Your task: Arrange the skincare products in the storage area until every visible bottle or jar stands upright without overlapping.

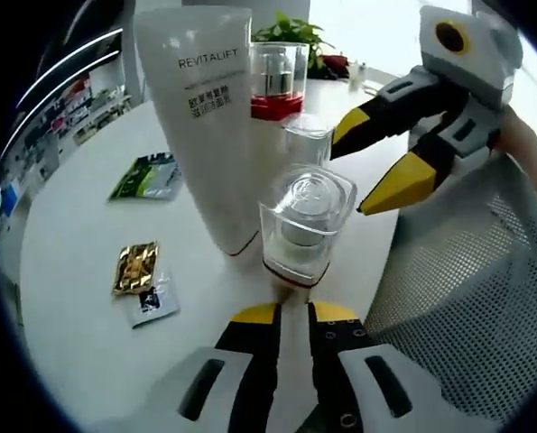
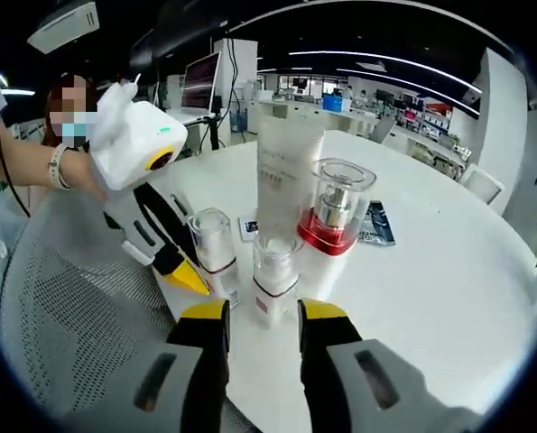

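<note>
Left gripper [image 1: 292, 311], left gripper view: jaws nearly together, clamped on the base of a small clear-capped bottle [image 1: 301, 224], upright on the white table [image 1: 69, 234]. Landmark: tall white tube [image 1: 205, 117] marked REVITALIFT, standing cap-down on the table. The held bottle sits just beside the tube, on its near side. A second small clear-capped bottle [image 1: 306, 140] stands just behind the held one, next to the tube. A red-banded clear bottle [image 1: 278, 81] stands upright behind that, beside the tube. A gold sachet [image 1: 136, 267], a white sachet [image 1: 153, 301] and a green packet [image 1: 147, 176] lie flat on the table, away from the tube. A mesh chair back [image 1: 467, 298] is at the table edge.

Right gripper [image 1: 376, 171] is in the air near the second small bottle, jaws apart, nothing between them. In the right gripper view its own jaws [image 2: 263, 316] stand apart, a small bottle [image 2: 275, 275] just ahead of them, apparently not gripped.
</note>
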The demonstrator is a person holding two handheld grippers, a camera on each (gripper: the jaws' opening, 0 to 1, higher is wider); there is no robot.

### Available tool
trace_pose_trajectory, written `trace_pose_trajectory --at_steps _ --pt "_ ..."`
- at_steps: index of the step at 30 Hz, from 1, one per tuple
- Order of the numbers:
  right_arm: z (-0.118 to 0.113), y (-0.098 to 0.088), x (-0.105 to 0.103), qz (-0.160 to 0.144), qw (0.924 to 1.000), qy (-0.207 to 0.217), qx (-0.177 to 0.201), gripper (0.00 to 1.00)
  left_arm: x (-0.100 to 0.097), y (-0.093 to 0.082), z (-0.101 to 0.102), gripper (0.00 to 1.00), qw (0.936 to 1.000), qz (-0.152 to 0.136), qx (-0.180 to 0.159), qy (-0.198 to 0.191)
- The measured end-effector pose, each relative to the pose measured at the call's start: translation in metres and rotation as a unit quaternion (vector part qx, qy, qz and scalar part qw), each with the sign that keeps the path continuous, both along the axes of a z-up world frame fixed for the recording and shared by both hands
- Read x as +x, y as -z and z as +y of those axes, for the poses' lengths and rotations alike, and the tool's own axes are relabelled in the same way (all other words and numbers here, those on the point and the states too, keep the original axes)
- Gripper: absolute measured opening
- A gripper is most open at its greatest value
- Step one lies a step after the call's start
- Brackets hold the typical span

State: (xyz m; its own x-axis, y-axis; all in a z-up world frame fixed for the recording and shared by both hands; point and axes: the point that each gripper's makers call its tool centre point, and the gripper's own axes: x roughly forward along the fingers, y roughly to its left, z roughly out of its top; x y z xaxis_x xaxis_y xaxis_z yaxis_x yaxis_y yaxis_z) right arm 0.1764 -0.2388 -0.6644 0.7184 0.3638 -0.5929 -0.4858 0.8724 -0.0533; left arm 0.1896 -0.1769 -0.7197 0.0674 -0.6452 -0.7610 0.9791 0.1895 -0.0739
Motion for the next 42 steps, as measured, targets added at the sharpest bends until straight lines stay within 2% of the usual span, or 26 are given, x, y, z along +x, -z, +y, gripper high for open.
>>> trace_pose_trajectory --at_steps 7,15,17,27,42 --pt "0.0 0.007 0.002 0.021 0.9995 0.007 0.02 0.26 0.004 0.0 -0.008 0.08 1.0 -0.008 -0.006 -0.002" --pt "0.0 0.013 0.005 0.035 0.9991 0.009 0.02 0.22 0.008 0.003 -0.013 0.04 0.9998 -0.008 -0.01 -0.015" --pt "0.0 0.017 0.005 0.047 0.9986 0.01 0.021 0.22 0.009 0.004 -0.014 0.03 0.9997 -0.01 -0.013 -0.019" --pt "-0.001 0.022 0.012 0.062 0.9978 0.012 0.017 0.17 0.011 0.005 -0.018 0.03 0.9994 -0.008 -0.023 -0.026" --pt "-0.005 0.03 0.013 0.076 0.9969 0.019 0.007 0.16 0.012 0.005 -0.022 0.03 0.9992 -0.028 -0.029 0.003"
